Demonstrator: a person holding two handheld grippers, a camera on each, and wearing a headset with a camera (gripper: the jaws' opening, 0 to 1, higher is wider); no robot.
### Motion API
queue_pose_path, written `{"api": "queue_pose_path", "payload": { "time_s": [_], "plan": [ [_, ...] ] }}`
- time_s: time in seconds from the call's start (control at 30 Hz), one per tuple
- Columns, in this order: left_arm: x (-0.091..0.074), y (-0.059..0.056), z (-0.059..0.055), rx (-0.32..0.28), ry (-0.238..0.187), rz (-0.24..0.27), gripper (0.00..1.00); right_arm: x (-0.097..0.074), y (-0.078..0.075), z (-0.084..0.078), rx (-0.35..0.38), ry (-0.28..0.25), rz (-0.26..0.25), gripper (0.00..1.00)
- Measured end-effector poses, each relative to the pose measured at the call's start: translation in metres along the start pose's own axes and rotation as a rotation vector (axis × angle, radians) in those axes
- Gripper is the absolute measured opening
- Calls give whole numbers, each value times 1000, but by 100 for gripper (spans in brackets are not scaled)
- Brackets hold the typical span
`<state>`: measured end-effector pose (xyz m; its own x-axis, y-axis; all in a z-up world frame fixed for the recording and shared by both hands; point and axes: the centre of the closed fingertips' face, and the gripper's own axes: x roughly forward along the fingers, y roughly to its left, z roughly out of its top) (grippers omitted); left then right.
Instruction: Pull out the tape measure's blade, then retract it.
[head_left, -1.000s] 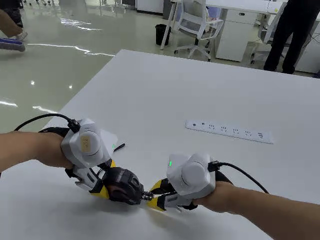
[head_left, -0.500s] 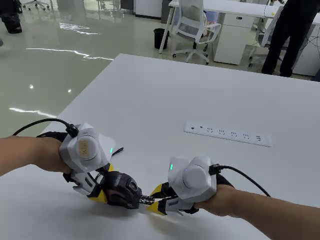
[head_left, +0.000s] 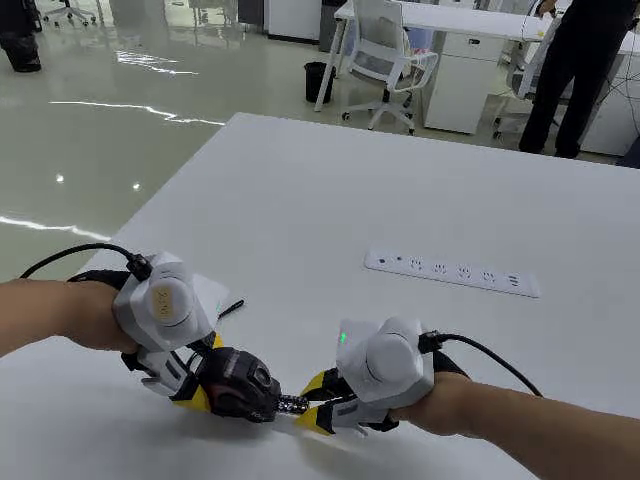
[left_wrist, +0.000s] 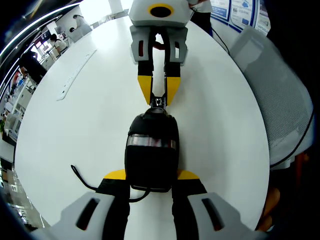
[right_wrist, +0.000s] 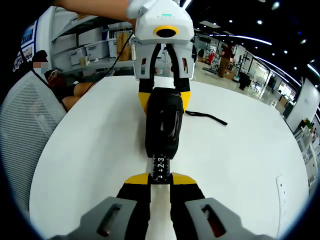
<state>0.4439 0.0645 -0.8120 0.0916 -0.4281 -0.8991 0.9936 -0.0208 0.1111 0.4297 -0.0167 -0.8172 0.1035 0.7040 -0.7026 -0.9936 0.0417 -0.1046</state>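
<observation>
Near the bench (head_left: 330, 200) edge, the left hand-held gripper (head_left: 207, 372) clamps the tape measure (head_left: 238, 383); at its 3 o'clock the right hand-held gripper (head_left: 312, 402) pinches the blade (head_left: 290, 404), a short length newly drawn out, so the pull looks under way; power strip (head_left: 450, 272) beyond, at 1 o'clock

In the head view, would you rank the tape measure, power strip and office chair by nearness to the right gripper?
1. tape measure, blade in the right gripper
2. power strip, farther up the table
3. office chair, beyond it
</observation>
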Motion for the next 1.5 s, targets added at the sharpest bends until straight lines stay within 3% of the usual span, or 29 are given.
{"api": "queue_pose_path", "payload": {
  "time_s": [1.5],
  "plan": [
    [-1, 0, -1, -3, 13, 7, 27, -20, 0, -12, -12, 13, -3, 13]
  ]
}}
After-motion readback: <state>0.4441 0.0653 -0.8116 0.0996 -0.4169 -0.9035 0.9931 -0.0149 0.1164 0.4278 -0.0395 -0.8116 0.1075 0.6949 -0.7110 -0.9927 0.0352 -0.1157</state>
